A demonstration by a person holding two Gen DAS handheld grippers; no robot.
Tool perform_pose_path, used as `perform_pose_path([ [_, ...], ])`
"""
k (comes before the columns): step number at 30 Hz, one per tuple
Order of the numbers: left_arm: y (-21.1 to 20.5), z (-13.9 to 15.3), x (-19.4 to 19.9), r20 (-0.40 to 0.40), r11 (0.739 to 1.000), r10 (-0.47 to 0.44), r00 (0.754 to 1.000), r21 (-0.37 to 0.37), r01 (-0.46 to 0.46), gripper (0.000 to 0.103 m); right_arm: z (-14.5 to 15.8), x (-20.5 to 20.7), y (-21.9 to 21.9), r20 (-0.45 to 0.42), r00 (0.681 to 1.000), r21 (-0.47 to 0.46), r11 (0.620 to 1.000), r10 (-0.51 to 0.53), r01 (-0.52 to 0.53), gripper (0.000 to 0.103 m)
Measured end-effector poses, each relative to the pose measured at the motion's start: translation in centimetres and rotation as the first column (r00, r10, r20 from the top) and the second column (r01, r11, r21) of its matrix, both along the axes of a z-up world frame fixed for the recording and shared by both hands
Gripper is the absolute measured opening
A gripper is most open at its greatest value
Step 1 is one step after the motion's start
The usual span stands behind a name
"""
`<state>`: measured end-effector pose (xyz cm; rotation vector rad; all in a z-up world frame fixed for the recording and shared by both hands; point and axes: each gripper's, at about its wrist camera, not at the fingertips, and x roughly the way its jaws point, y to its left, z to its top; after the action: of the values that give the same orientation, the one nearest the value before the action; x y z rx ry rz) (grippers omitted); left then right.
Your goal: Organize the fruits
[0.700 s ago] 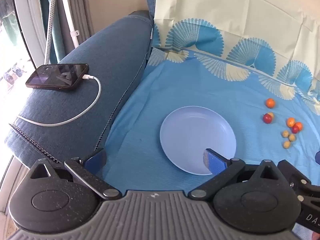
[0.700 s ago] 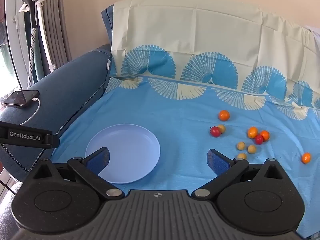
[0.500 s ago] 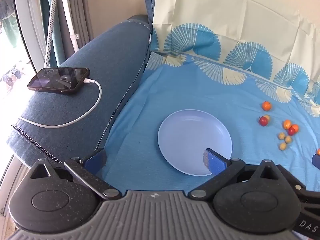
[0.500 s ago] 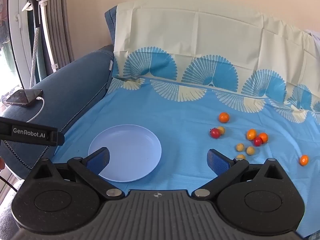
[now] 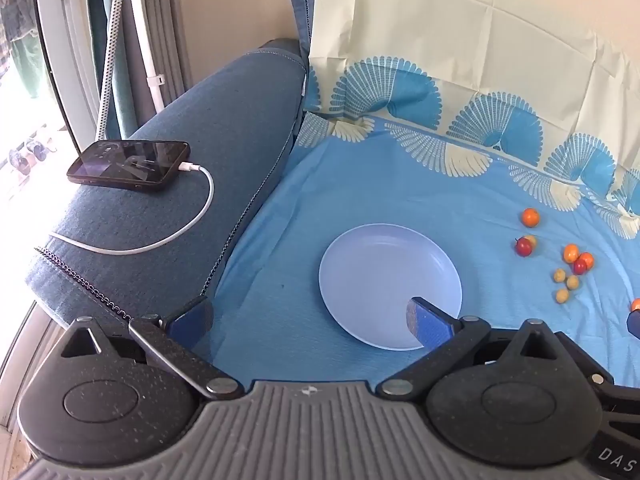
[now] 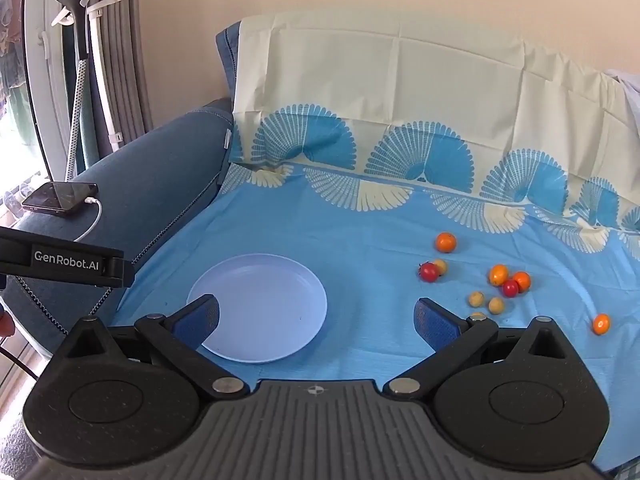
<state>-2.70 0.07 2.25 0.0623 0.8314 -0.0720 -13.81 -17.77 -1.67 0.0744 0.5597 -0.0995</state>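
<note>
Sofa w/ blue fan-print sheet (image 6: 360,240) over seat & back: biggest thing here, and it carries everything. Since a moment ago both views have shifted a bit: more backrest shows, plate & fruit sit slightly lower/further off, so I've pulled up/back some. No fruit moved; nothing sorted yet.

Denim armrest (image 5: 192,184) on left, phone (image 5: 128,165) charging on it, well apart from the work.

My left hand-held gripper (image 5: 308,322): jaws wide apart, empty, hanging over near edge of plate (image 6: 280,280). Right hand-held gripper (image 6: 316,320): also wide apart, empty, between plate & fruit.

Plate is bare, on sheet left of centre.

Fruits (image 6: 496,284): small orange, red & yellow ones, loose cluster right of plate, one orange (image 6: 601,323) off alone at far right. Prob. next: right side goes for nearest yellow ones.
</note>
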Motion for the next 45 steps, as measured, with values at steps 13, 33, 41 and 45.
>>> perform_pose_path([
  [13,-0.25,0.12,-0.20,0.000,1.000,-0.002,1.000,0.002,0.002,0.103,-0.06,-0.31,-0.05,0.002,1.000,0.019,1.000,0.005,-0.005,0.103],
  [33,-0.33,-0.01,-0.17,-0.003,1.000,-0.007,1.000,0.006,0.007,0.103,-0.12,-0.12,0.01,-0.008,1.000,0.030,1.000,0.005,-0.005,0.103],
  [41,-0.36,-0.02,-0.19,-0.002,1.000,-0.006,1.000,0.007,0.006,0.103,-0.09,-0.11,0.03,-0.009,1.000,0.028,1.000,0.008,-0.007,0.103],
  [45,-0.45,-0.01,-0.23,-0.003,1.000,-0.006,1.000,0.005,0.006,0.103,-0.04,-0.05,0.13,-0.007,1.000,0.026,1.000,0.008,-0.008,0.103],
])
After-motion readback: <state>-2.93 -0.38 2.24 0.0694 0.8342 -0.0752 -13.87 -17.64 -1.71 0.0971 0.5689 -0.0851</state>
